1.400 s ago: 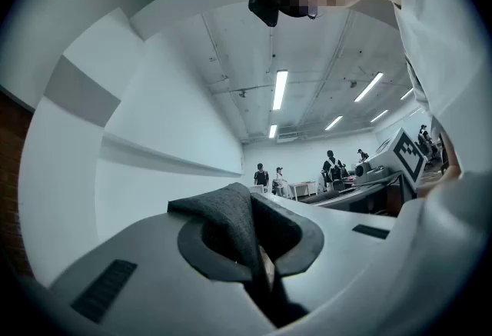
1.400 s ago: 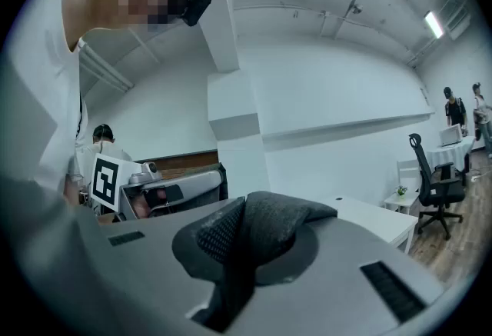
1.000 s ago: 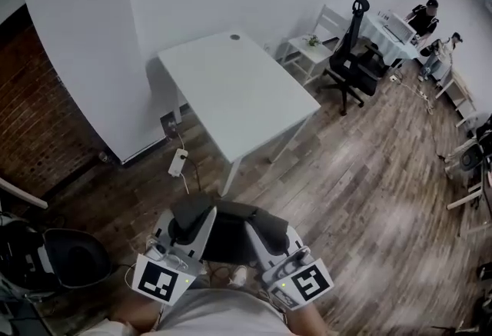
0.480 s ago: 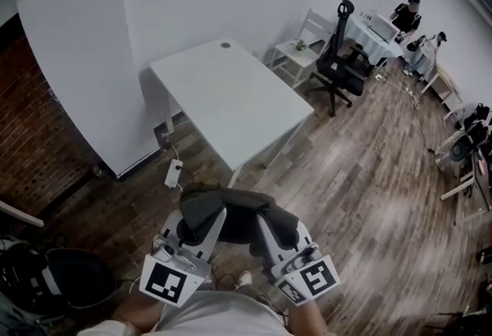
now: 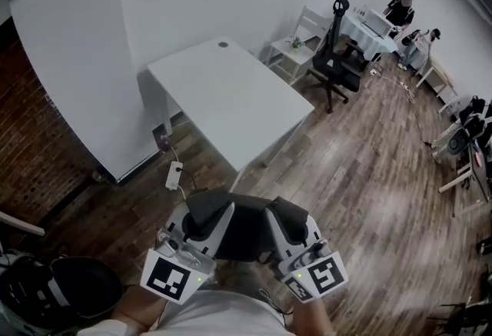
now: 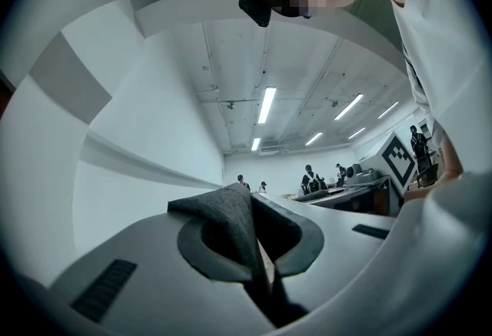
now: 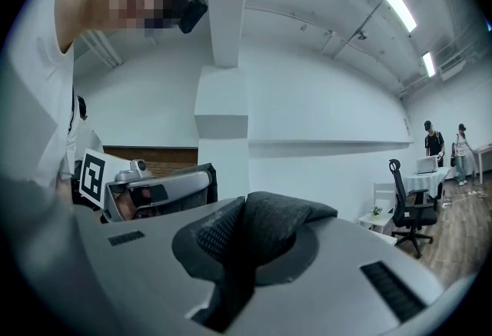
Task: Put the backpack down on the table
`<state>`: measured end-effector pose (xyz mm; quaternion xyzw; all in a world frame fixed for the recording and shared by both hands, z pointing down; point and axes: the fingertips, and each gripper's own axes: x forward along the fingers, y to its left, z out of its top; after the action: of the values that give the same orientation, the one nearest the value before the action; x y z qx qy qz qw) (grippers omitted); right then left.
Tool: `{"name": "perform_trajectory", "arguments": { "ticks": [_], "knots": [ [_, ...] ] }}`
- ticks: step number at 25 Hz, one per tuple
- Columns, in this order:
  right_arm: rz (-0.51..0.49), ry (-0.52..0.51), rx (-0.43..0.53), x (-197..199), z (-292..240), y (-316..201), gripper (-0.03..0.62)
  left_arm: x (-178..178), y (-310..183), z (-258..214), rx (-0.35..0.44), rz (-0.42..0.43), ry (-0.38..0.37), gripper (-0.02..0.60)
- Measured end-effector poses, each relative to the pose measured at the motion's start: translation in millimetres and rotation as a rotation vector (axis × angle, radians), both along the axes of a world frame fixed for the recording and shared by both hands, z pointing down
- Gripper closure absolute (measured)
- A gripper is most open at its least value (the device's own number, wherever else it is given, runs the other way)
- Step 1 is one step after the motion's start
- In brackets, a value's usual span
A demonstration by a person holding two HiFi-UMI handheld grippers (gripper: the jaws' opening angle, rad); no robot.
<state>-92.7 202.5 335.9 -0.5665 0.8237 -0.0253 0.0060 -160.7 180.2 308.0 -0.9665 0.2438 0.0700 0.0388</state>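
The backpack [image 5: 244, 228] is a dark bundle hanging above the wood floor, between my two grippers at the bottom of the head view. My left gripper [image 5: 206, 211] is shut on its left shoulder of grey fabric [image 6: 229, 223]. My right gripper [image 5: 289, 216] is shut on the right side, where dark mesh fabric [image 7: 265, 231] bulges between the jaws. The white table [image 5: 231, 100] stands ahead of the backpack, with a bare top and one small round cap near its far end. A strip of floor separates the backpack from the table's near corner.
A power strip [image 5: 174, 174] with cables lies on the floor left of the table's near leg. A black office chair [image 5: 336, 58] and a white chair [image 5: 304, 36] stand behind the table to the right. Two people [image 5: 405, 11] stand far right. A dark round object [image 5: 46, 292] sits at the lower left.
Both grippers have carried the backpack a little higher and forward toward the table. Their grip on the fabric is unchanged.
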Motion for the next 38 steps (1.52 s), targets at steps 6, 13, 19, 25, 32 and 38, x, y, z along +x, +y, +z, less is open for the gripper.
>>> {"name": "perform_trajectory", "arguments": {
  "ticks": [6,13,19,25,32,38],
  "knots": [
    [-0.034,-0.001,0.009,6.3,-1.8,-11.1,0.542,8.8,-14.0,-2.5,0.012,-0.022,-0.007,0.541],
    [-0.117,-0.001,0.049,21.9,-12.8,-41.0,0.542,24.8,-50.5,-15.1,0.041,-0.087,0.006,0.541],
    [-0.192,-0.011,0.072,56.9,-26.6,-79.7,0.542,56.8,-86.2,-29.0,0.063,-0.154,0.002,0.541],
    [-0.271,0.002,0.118,95.3,-50.4,-113.5,0.542,90.9,-116.1,-51.9,0.096,-0.232,0.013,0.541],
    [-0.376,-0.005,0.184,129.0,-66.8,-125.7,0.542,122.2,-130.2,-64.2,0.127,-0.337,0.007,0.541],
    [-0.406,-0.013,0.236,146.6,-83.5,-128.0,0.542,138.8,-127.7,-79.7,0.17,-0.358,-0.008,0.541]
  ]
}}
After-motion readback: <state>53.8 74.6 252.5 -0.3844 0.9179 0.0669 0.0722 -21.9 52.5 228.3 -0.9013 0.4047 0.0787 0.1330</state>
